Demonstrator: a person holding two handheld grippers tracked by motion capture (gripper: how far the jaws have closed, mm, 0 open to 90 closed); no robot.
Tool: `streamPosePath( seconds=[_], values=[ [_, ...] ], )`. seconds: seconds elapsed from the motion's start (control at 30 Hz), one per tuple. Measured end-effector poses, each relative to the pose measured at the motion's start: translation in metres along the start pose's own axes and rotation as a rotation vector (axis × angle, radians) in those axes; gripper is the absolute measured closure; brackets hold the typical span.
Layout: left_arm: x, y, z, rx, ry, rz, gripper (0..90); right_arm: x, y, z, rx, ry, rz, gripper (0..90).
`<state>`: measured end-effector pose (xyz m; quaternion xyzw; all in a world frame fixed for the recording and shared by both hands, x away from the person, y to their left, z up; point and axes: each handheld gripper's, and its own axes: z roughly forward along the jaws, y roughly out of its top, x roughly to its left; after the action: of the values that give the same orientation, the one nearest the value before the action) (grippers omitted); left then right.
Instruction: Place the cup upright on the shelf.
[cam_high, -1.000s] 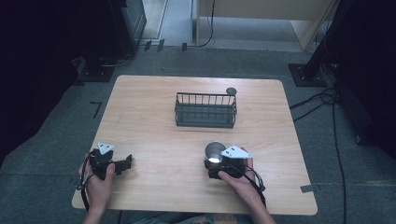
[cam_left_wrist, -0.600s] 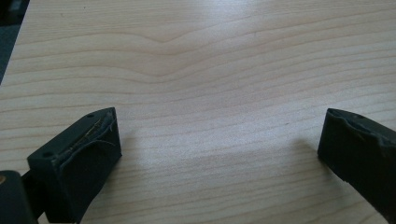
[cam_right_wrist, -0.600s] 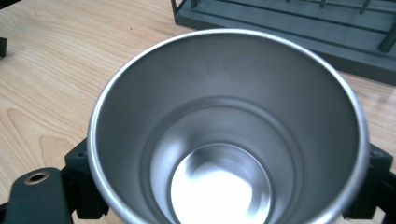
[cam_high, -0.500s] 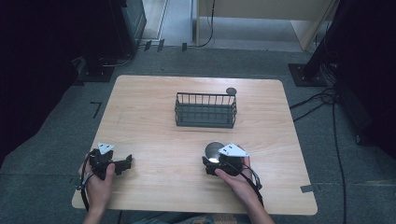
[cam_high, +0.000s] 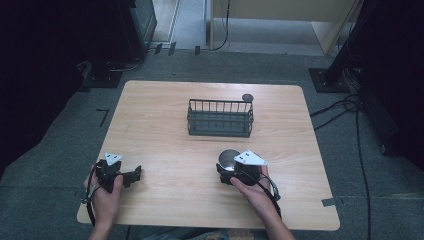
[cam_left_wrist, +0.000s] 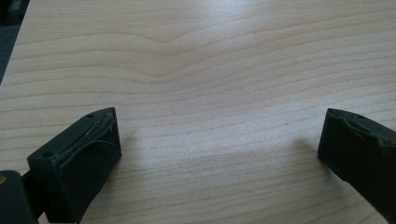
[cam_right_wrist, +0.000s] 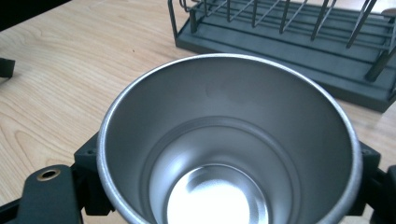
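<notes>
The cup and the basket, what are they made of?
The cup looks like brushed steel: silvery, with a bright glare on its bottom. The basket seems to be dark painted metal wire: thin straight bars, dull and not shiny.

Both forearms come in from the near edge of the worktop. The left hand holds the left hand-held gripper low over the wood near the left corner, jaws spread wide with nothing between them. The right hand holds the right hand-held gripper right of centre, jaws clamped either side of a steel cup.
</notes>
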<state>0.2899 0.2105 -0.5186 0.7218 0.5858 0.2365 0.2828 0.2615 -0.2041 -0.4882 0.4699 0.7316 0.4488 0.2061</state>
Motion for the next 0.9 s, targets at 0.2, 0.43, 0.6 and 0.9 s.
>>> streamPosePath(
  seconds=[0.2,0.43,0.6,0.9],
  values=[
    [0.000,0.000,0.000,0.000,0.000,0.000,0.0,-0.001,0.008,-0.001,-0.009,-0.002,-0.009,16.8],
    [0.000,0.000,0.000,0.000,0.000,0.000,0.0,-0.002,0.017,-0.001,-0.012,-0.001,-0.009,16.9],
    [0.000,0.000,0.000,0.000,0.000,0.000,0.0,-0.003,0.022,-0.002,-0.018,-0.003,-0.005,17.0],
    [0.000,0.000,0.000,0.000,0.000,0.000,0.0,-0.006,0.038,-0.003,-0.041,-0.013,-0.008,17.1]
  ],
)
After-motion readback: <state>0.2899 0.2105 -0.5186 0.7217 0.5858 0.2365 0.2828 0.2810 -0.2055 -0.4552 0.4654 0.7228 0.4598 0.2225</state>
